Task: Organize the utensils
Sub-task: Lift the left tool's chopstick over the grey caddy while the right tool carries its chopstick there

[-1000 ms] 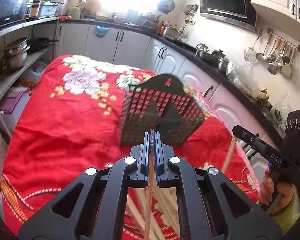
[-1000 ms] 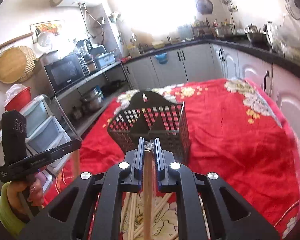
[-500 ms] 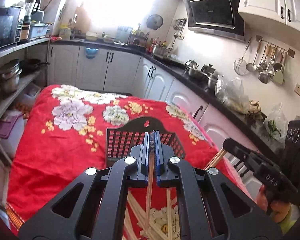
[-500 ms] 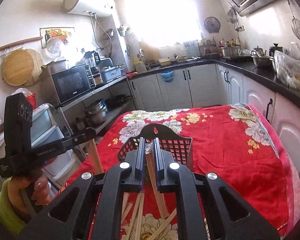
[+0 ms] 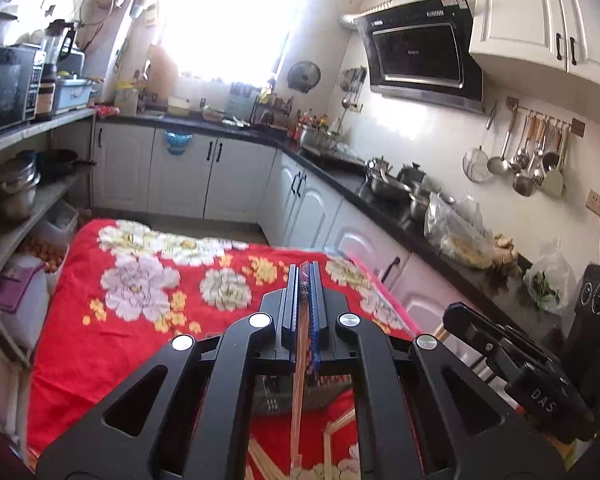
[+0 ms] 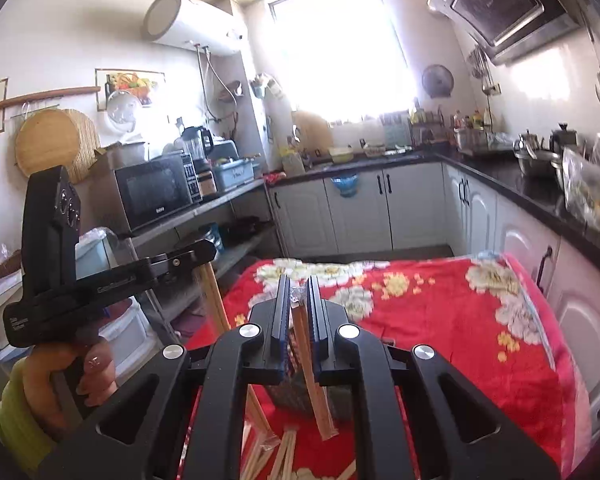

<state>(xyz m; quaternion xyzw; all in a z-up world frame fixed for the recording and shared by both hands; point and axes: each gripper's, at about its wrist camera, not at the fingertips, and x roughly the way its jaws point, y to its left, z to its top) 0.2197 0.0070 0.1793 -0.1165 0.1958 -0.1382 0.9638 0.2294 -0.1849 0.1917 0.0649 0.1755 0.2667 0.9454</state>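
A lived-in home kitchen, sunlit through a large window (image 6: 340,48). White cabinets (image 5: 188,172) run beneath a dark L-shaped countertop (image 5: 380,196) crowded with steel pots (image 5: 384,180) and bottles. A black range hood (image 5: 420,60) hangs on the wall beside a rail of ladles and skimmers (image 5: 528,160). Opposite, open shelves hold a microwave (image 6: 152,192) and a blender (image 6: 196,144), with a white water heater (image 6: 188,20) mounted above. A red floral cloth (image 5: 140,280) covers the central table.

Each camera rides its own gripper, looking forward and slightly down along the fingers. Both views share the red floral cloth (image 5: 112,344) and the window counter (image 6: 364,160).
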